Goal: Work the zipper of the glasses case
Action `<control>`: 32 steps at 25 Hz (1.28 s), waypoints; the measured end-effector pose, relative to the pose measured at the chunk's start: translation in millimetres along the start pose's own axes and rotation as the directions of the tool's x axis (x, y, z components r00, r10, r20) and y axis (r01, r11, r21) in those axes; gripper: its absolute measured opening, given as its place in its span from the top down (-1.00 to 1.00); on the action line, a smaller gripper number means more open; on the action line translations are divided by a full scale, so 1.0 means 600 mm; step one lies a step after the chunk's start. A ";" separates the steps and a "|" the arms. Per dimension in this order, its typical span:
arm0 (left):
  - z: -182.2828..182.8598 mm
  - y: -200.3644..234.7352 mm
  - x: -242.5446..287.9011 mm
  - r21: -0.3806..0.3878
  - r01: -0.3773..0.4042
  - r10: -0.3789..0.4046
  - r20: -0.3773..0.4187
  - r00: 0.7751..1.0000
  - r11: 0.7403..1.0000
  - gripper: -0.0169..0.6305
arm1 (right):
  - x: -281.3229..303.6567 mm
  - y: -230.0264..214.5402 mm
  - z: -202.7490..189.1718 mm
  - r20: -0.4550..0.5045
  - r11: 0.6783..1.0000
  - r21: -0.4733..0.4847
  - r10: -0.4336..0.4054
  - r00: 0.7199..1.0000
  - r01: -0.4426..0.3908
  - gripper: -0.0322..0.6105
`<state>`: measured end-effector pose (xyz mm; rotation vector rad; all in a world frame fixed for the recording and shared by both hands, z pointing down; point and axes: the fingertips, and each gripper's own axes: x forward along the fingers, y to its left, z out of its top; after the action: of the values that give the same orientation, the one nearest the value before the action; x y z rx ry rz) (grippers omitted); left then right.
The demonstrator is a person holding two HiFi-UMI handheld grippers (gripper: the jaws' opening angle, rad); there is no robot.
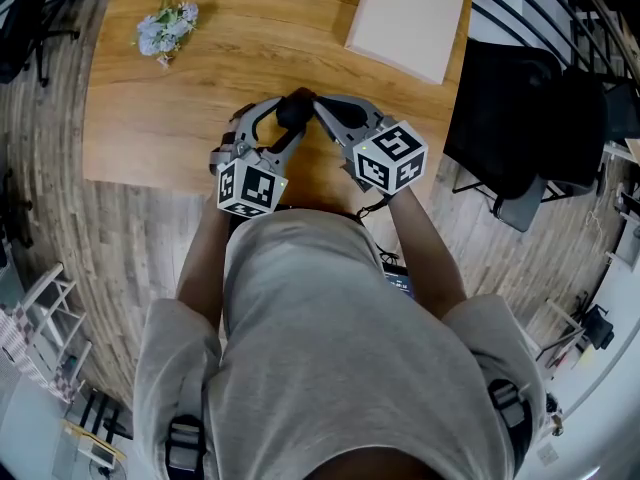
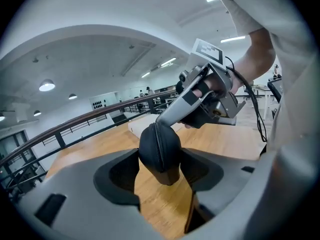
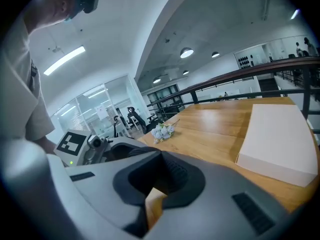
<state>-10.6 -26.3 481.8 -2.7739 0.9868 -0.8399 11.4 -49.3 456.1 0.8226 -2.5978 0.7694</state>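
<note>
A black glasses case [image 1: 294,111] is held above the wooden table [image 1: 190,108], close to its near edge. My left gripper [image 1: 283,125] is shut on it, one pad on each side. In the left gripper view the case [image 2: 160,151] stands on end between the jaws with its zipper line facing the camera. My right gripper [image 1: 312,104] comes in from the right, shut, and its tips [image 2: 159,123] meet at the top of the zipper. The pull is hidden under them. In the right gripper view the shut jaws [image 3: 159,156] cover most of the dark case [image 3: 138,151].
A flat white box [image 1: 408,20] lies at the table's far right corner. A small bunch of pale flowers [image 1: 165,28] lies at the far left. A black chair [image 1: 520,118] stands off the table's right side. Plank floor surrounds the table.
</note>
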 end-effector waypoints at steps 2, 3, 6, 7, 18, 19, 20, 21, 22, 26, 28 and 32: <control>-0.001 0.000 0.004 -0.015 -0.002 0.002 -0.008 1.000 1.000 0.13 | 0.002 0.006 0.000 0.004 1.000 0.008 0.014 1.000 -0.014 0.82; -0.001 0.000 0.005 -0.021 -0.003 0.003 -0.012 1.000 1.000 0.13 | 0.003 0.011 -0.001 0.002 1.000 0.009 0.022 1.000 -0.022 0.82; -0.004 0.002 0.008 -0.031 0.001 -0.001 -0.017 1.000 1.000 0.13 | 0.007 0.018 -0.008 0.000 0.999 0.020 0.029 1.000 -0.029 0.82; -0.004 0.002 0.007 -0.028 0.003 -0.003 -0.015 1.000 1.000 0.13 | 0.008 0.016 -0.010 -0.001 0.999 0.026 0.024 1.000 -0.024 0.82; -0.010 0.001 0.009 0.069 0.003 0.004 -0.099 0.995 0.998 0.13 | 0.002 0.032 -0.014 -0.035 0.999 -0.042 -0.003 0.999 0.001 0.82; -0.009 0.003 0.010 0.074 0.004 0.004 -0.103 0.995 0.997 0.13 | 0.001 0.035 -0.012 -0.032 0.999 -0.047 -0.004 0.999 0.003 0.82; -0.010 0.003 0.010 0.079 0.005 0.003 -0.107 0.994 0.997 0.14 | 0.001 0.039 -0.011 -0.031 0.999 -0.050 -0.002 1.000 0.001 0.82; -0.011 0.003 0.011 0.082 0.007 0.002 -0.111 0.994 0.997 0.14 | 0.002 0.045 -0.010 -0.029 0.999 -0.051 0.005 1.000 -0.006 0.82; -0.012 0.002 0.011 0.083 0.010 0.000 -0.115 0.993 0.996 0.14 | 0.003 0.055 -0.009 -0.029 0.998 -0.053 0.017 0.999 -0.019 0.82; -0.001 -0.007 0.018 0.080 0.016 -0.008 -0.104 0.995 0.997 0.14 | 0.017 0.104 -0.017 -0.037 0.995 -0.073 0.069 0.997 -0.071 0.82; 0.003 -0.006 0.021 0.080 0.011 -0.003 -0.094 0.996 0.997 0.14 | 0.018 0.103 -0.016 -0.024 0.996 -0.062 0.070 0.997 -0.071 0.82; 0.003 -0.004 0.019 0.094 0.008 0.000 -0.087 0.996 0.996 0.14 | 0.013 0.094 -0.012 -0.026 0.994 -0.078 0.080 0.996 -0.082 0.82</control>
<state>-0.9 -31.7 486.4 -2.6814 0.9287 -0.9894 -27.6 -9.8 442.7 0.6859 -2.6367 0.6887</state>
